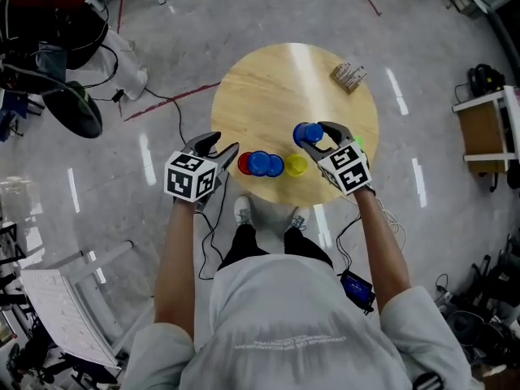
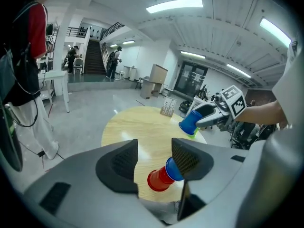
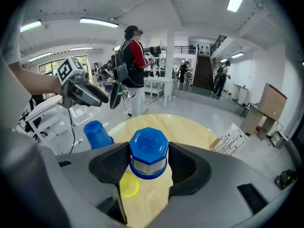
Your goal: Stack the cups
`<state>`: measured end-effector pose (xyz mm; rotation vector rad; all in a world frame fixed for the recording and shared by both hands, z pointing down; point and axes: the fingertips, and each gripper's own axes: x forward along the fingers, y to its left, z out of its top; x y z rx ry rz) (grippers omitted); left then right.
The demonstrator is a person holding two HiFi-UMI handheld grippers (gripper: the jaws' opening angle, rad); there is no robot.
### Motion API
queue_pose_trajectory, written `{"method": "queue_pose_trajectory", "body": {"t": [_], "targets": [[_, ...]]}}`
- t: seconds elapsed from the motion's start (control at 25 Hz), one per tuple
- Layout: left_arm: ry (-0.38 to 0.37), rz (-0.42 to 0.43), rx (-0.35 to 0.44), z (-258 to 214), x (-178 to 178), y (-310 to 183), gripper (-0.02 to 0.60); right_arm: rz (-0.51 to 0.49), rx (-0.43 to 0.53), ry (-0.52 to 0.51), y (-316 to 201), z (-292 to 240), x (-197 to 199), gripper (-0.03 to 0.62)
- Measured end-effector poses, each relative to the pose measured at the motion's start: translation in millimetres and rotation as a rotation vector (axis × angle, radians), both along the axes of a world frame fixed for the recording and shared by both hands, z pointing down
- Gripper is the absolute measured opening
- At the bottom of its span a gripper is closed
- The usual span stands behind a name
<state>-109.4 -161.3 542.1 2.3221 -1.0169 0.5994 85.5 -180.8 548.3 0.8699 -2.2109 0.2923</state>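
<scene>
On the round wooden table (image 1: 268, 80), near its front edge, a red cup (image 1: 242, 163) and a blue cup (image 1: 261, 163) sit nested together, with a yellow cup (image 1: 296, 166) to their right. My left gripper (image 1: 221, 146) hovers just left of the red cup, jaws open and nothing between them. The left gripper view shows the red cup (image 2: 158, 178) and the blue cup (image 2: 174, 169) beyond the open left gripper (image 2: 154, 158). My right gripper (image 1: 318, 136) is raised above the table, shut on a second blue cup (image 3: 148, 151). A green cup (image 2: 194, 131) peeks out below it.
A small wooden holder with cards (image 1: 348, 76) stands at the table's far right. A person in a red shirt (image 3: 134, 61) stands beyond the table. Cables and bags (image 1: 49, 47) lie on the floor to the left, and a shelf cart (image 1: 487, 128) stands at the right.
</scene>
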Motion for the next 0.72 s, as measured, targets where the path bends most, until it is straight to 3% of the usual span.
{"method": "queue_pose_trajectory", "body": {"t": [0.28,0.72], "targets": [[-0.005,-0.003,0.02,-8,4,10,0.235,-0.114,-0.033,-0.012,53,-3,-29,0.276],[-0.013,0.0,0.005,-6,-2,25,0.235,-0.209,-0.072,0.052,79,24,-55,0.276]]}}
